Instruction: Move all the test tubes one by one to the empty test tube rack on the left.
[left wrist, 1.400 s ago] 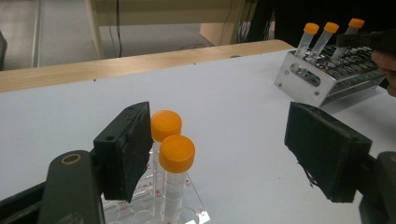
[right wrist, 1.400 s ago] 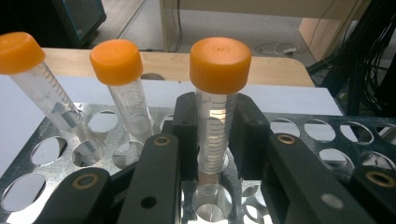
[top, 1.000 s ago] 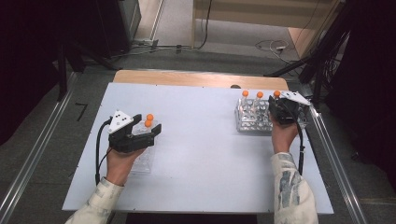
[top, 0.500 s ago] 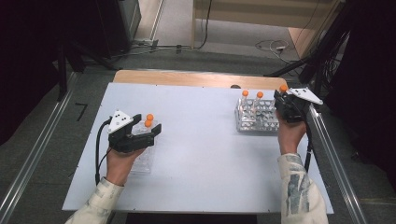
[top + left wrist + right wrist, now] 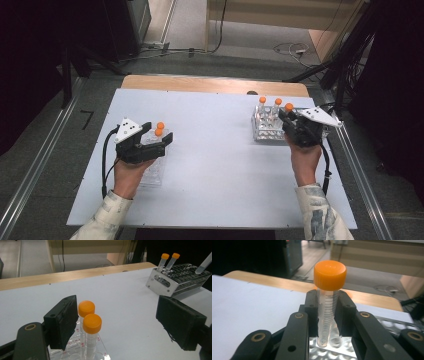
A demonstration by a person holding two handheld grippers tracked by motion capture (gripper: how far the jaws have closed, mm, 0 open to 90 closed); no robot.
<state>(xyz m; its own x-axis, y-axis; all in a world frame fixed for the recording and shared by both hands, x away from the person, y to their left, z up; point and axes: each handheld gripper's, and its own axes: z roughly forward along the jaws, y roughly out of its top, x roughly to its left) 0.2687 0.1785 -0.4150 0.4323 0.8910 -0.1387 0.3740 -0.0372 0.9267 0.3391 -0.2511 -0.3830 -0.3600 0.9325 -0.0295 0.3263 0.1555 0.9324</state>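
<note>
My right gripper point(image 5: 286, 117) point(image 5: 327, 300) is shut on an orange-capped tube point(image 5: 289, 107) point(image 5: 329, 273). It holds the tube upright just above the metal rack point(image 5: 265, 134) point(image 5: 332, 351), and the tube's tip point(image 5: 205, 265) hangs clear of the holes. Two more capped tubes point(image 5: 270, 102) point(image 5: 168, 257) stand in that rack point(image 5: 175, 282). My left gripper point(image 5: 161, 135) point(image 5: 120, 322) is open over a clear plastic rack point(image 5: 152, 172) point(image 5: 75, 351). Two orange-capped tubes point(image 5: 159, 129) point(image 5: 90, 317) stand there beside its left jaw, untouched.
The white table top point(image 5: 215, 165) has a wooden strip point(image 5: 210, 84) along its far edge. Metal rails point(image 5: 360, 185) run along both sides, and cables lie on the floor behind. Each gripper trails a black cable point(image 5: 105, 160).
The right gripper and its tube first moved right and away, then came back left and nearer the person, with the tube out of the rack. The left gripper has stayed still.
</note>
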